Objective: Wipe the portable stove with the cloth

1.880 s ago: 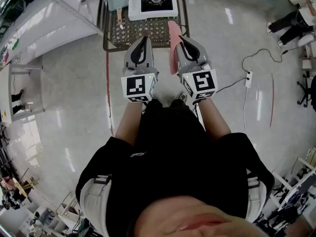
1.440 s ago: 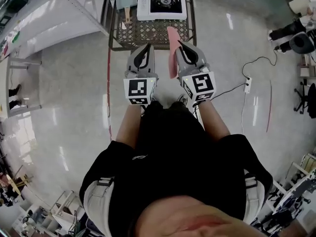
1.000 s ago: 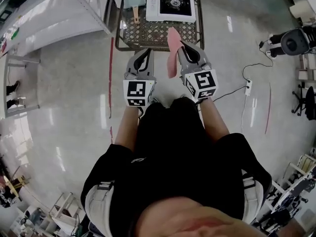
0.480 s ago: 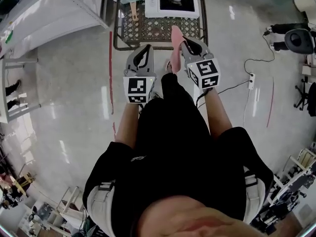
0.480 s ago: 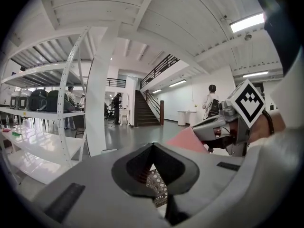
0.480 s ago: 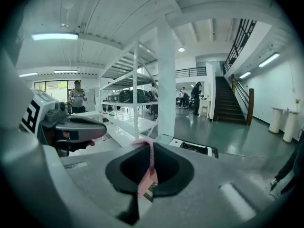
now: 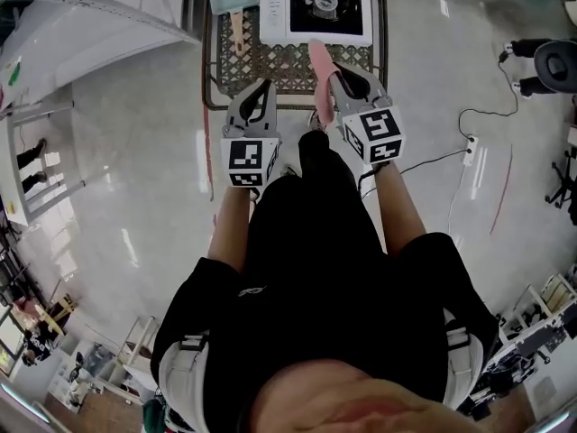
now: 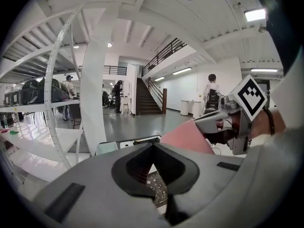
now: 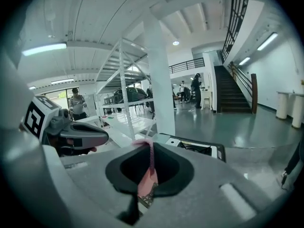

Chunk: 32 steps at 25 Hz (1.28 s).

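As the head view looks down, the right gripper (image 7: 347,78) pinches the pink cloth (image 7: 318,58) just short of the portable stove (image 7: 322,3), the left gripper (image 7: 255,94) beside it. Left gripper view: jaws closed together, empty, cloth to their right. Right gripper view: jaws clamped on cloth, stove straight ahead.

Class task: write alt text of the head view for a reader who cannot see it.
Seen from above, a person in black holds two grey claws toward a white portable stove on a metal lattice table; the right claw grips a pink cloth, the left claw is shut and empty.
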Motion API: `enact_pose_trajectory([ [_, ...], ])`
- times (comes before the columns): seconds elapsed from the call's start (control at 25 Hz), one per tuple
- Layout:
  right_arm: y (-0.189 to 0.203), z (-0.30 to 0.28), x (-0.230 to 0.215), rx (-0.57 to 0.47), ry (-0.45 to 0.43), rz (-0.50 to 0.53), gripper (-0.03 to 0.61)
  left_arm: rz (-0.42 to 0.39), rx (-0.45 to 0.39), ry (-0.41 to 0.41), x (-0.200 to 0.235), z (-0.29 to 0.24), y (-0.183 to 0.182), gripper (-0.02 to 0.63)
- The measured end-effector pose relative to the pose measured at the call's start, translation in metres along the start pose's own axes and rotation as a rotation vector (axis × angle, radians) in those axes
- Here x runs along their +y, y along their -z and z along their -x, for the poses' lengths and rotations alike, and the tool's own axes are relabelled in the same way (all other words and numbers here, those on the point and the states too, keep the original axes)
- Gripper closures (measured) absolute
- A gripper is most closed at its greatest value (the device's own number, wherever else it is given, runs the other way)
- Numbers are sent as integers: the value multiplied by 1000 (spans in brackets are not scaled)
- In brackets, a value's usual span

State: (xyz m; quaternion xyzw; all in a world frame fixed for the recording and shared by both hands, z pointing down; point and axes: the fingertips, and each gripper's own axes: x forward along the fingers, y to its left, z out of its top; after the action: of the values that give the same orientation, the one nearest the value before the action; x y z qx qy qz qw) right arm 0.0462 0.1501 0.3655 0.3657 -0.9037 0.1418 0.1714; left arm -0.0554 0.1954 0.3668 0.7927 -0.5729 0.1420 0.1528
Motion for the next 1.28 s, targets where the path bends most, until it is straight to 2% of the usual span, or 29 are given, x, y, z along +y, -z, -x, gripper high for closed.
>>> enact_pose_trajectory([
  [0.12,1,-18,-19,6,-22,-32,571,7,52,-4,4,-23,6,614],
  [0.36,-25,-55,-50,-18,-76,-12,571,7,56,-57,21,-58,-4,614],
  [0.6,-43,-89,-65,-15,-69,-20,571,-17,91,-96,48,-72,-2,614],
  [0.84,-59,-132,-71,3,-40,0,571,50,82,-76,85,-97,-1,614],
  [1.0,-72,-175,-80,29,-5,32,571,58,92,-53,121,-125,0,614],
  [1.12,-77,-211,-86,53,12,37,571,64,121,-29,147,-144,12,614],
  [1.28,-92,-262,-91,60,9,68,570,112,136,-3,173,-165,28,614],
])
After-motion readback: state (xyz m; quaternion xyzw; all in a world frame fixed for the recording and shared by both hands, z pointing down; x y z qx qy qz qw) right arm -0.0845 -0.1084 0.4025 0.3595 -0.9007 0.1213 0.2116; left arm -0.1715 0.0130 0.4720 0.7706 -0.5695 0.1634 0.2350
